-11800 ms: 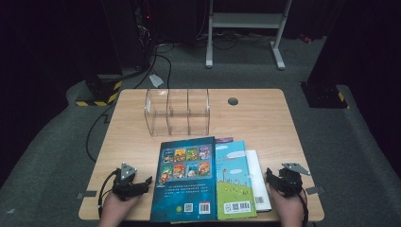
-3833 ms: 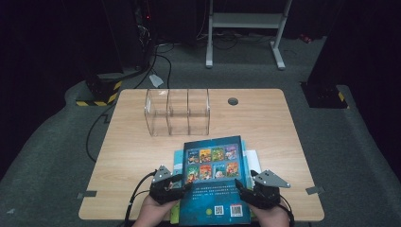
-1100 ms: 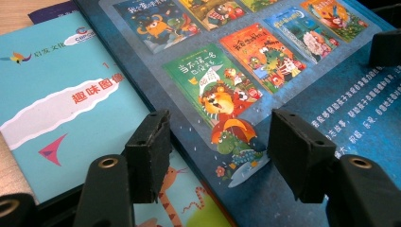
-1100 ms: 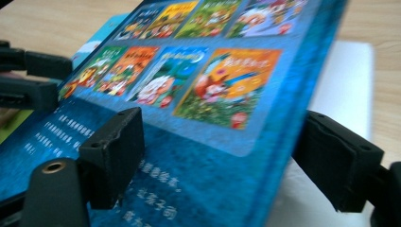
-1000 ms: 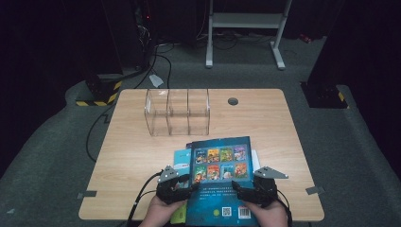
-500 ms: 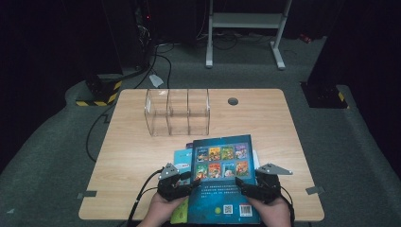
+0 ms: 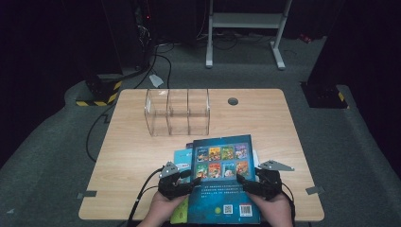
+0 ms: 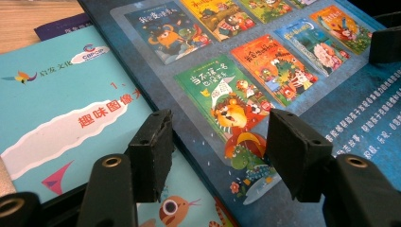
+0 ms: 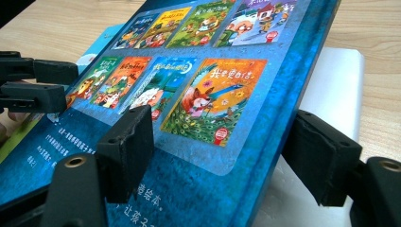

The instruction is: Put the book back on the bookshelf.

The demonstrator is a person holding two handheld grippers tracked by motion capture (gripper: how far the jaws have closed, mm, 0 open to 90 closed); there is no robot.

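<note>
A dark blue picture book point(image 7: 222, 179) with a grid of small cover pictures lies on other books at the table's near edge. Its right side is lifted off a white book point(image 9: 331, 80). My left gripper point(image 7: 190, 181) is at the book's left edge. In the left gripper view point(image 8: 220, 142) one jaw is over the blue cover point(image 8: 283, 61) and the other over a teal book point(image 8: 71, 94); these jaws have just opened slightly. My right gripper point(image 7: 244, 182) straddles the right edge point(image 9: 222, 142), one jaw above the cover point(image 9: 198, 71) and one below. Those jaws have been closing, with a gap left.
A clear acrylic divider rack point(image 7: 177, 113) stands at the middle back of the wooden table point(image 7: 132, 156), with a cable hole point(image 7: 232, 100) to its right. A green book's corner point(image 7: 178, 217) sticks out under the stack by the left hand. Dark floor and a metal stand lie beyond.
The blue book has edged slightly to the right and its far edge sits a little higher. Both hands stay at its sides. Much earlier the grippers were out at the table's near corners.
</note>
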